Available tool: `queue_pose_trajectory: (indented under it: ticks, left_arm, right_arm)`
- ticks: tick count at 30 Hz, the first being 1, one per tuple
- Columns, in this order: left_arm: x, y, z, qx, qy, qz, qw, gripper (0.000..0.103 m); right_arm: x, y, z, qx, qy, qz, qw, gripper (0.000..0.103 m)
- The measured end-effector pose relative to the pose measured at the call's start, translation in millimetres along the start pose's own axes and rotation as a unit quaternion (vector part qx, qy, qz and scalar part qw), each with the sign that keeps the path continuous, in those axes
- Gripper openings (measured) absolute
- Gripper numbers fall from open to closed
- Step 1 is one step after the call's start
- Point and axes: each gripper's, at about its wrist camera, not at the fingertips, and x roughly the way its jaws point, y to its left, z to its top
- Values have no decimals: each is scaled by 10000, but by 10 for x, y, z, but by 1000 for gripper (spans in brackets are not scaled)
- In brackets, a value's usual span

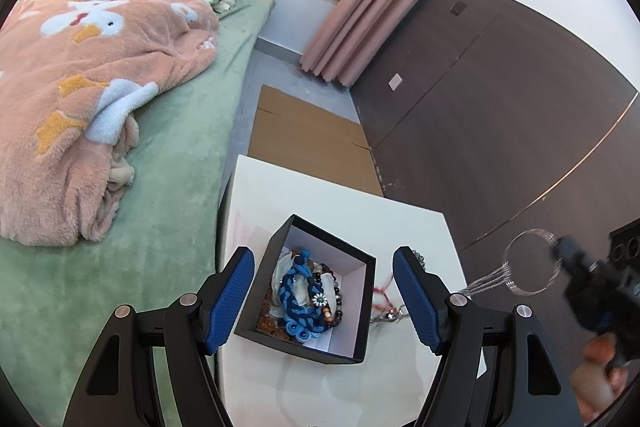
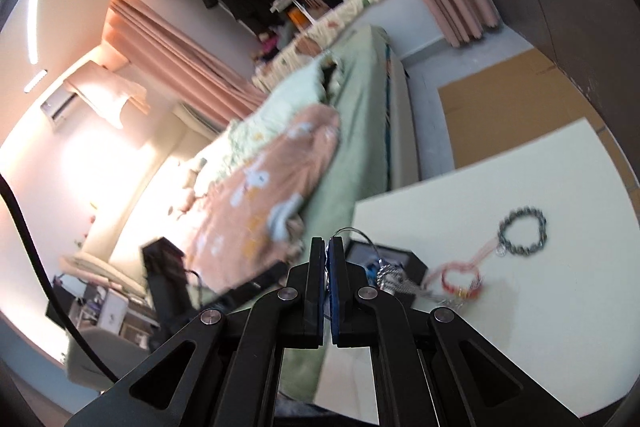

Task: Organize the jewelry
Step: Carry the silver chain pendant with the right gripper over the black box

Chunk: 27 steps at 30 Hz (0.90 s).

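Note:
An open black box (image 1: pixel 362 307) stands on the white table (image 1: pixel 400 219), holding a blue braided bracelet (image 1: pixel 298 293) and several beaded ones. My left gripper (image 1: pixel 324 259) is open, with a finger on either side of the box; a gap shows on the right side. My right gripper (image 2: pixel 327 243) is shut on a thin silver wire bracelet (image 2: pixel 354 231) and is lifted above the table. In the left wrist view that bracelet (image 1: pixel 532 263) hangs as a loop from the blurred right gripper (image 1: pixel 562 251), its strands trailing down. A red bracelet (image 2: pixel 460 277) and a dark beaded bracelet (image 2: pixel 522 229) lie on the table (image 2: pixel 480 167).
A bed with a green sheet (image 1: pixel 172 147) and a pink blanket (image 1: pixel 80 99) runs along the table's left. Flat cardboard (image 1: pixel 304 131) lies on the floor beyond the table. A dark brown wall panel (image 1: pixel 480 107) and a pink curtain (image 1: pixel 360 7) stand to the right.

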Motion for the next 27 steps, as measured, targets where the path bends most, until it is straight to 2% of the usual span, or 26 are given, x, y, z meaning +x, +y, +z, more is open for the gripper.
queue_pose_trajectory:
  ticks: [6, 16, 21, 24, 25, 27]
  left_arm:
    - [-23, 15, 21, -65, -30, -50, 10000, 73]
    - [-47, 24, 39, -119, -40, -119, 9999, 73]
    - [-60, 48, 44, -171, -66, -120, 9998, 73]
    - [-76, 60, 47, -199, -91, -113, 9997, 73]
    - [-82, 47, 41, -195, -100, -102, 9997, 73]
    - [-103, 61, 38, -189, -120, -95, 9997, 73]
  right_arm:
    - [-247, 196, 189, -108, -339, 134, 9993, 3]
    - [-440, 476, 331, -368, -552, 154, 9977, 2]
    - [-480, 608, 388, -542, -575, 42, 9969, 2]
    - [-363, 608, 323, -654, -311, -159, 9972, 2]
    - [-274, 572, 278, -661, -159, -330, 9971, 4]
    - [-76, 454, 188, -630, 132, -743, 9952, 26]
